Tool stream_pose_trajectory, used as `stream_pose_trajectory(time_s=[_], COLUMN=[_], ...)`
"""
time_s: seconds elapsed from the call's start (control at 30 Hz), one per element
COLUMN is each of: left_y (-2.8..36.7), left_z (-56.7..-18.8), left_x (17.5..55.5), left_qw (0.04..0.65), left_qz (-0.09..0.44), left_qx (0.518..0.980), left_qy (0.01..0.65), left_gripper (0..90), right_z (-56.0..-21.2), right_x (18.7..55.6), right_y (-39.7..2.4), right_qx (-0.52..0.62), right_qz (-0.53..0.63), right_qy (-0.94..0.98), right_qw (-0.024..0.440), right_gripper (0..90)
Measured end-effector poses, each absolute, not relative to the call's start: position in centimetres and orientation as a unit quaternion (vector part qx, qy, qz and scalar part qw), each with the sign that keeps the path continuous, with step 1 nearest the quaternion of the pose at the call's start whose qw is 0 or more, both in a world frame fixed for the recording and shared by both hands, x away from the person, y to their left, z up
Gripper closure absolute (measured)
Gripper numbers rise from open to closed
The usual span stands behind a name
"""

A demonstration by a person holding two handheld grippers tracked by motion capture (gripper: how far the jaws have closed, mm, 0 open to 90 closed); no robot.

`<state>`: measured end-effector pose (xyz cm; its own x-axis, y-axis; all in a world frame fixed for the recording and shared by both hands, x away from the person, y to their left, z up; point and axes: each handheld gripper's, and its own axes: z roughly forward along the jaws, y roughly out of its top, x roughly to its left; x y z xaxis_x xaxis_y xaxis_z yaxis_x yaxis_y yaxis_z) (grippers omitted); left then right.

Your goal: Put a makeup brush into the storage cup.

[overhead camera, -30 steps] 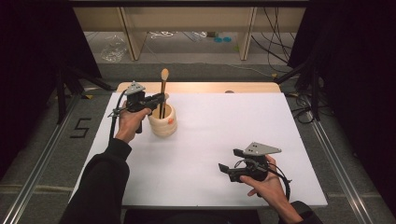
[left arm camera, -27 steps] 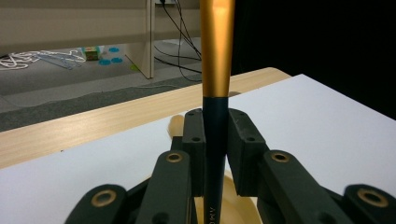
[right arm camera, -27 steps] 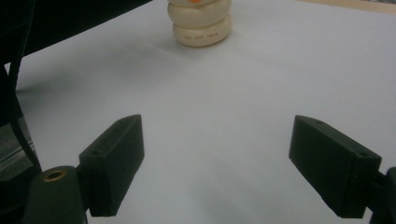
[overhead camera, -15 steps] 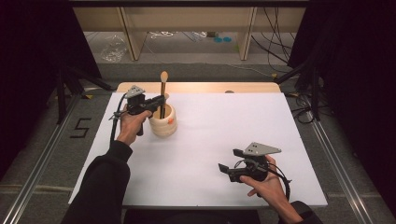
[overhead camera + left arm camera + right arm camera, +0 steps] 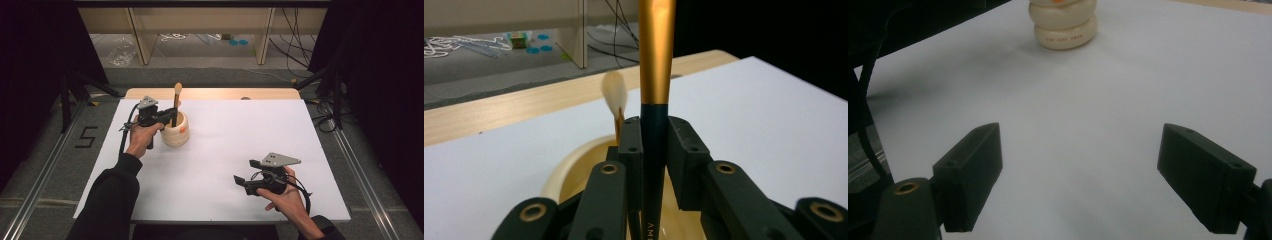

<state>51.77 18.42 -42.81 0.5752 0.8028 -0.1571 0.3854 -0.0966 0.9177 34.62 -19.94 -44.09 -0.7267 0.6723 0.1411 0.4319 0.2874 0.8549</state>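
The left gripper (image 5: 655,150), jaws just easing, clasps a dark-and-gold brush handle (image 5: 655,75) standing upright in the cream ribbed ceramic cup (image 5: 175,130); the right gripper (image 5: 1080,175) gapes empty, well apart on the white counter (image 5: 240,140).

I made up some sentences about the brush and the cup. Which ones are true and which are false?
1. The left gripper has a brush between its jaws. True.
2. The cup lies tipped over on its side. False: it stands upright on the white table.
3. The right gripper holds a brush too. False: its jaws stand wide open with nothing between them.
4. A second brush with a pale tip stands in the cup. True.
5. The right gripper is right next to the cup. False: it is far from it, near the table's front edge.
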Motion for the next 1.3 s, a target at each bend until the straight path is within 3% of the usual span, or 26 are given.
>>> stream_pose_trajectory(time_s=[0.1,0.27,1.3], left_y=[18.3,18.4,18.1], left_z=[-42.6,-42.1,-40.2], left_x=[51.6,51.2,48.7], left_qw=[0.525,0.525,0.537], left_qz=[0.206,0.213,0.197], left_qx=[0.712,0.707,0.713], left_qy=[0.419,0.423,0.405], left_gripper=[62.2,53.4,22.7], right_z=[-44.1,-44.1,-44.2], right_x=[34.7,34.6,34.7], right_y=[-19.9,-19.9,-19.9], right_qx=[0.346,0.350,0.348], right_qz=[0.487,0.486,0.493], right_qy=[0.793,0.791,0.788], right_qw=[0.122,0.124,0.123], right_gripper=[18.9,18.8,18.6])
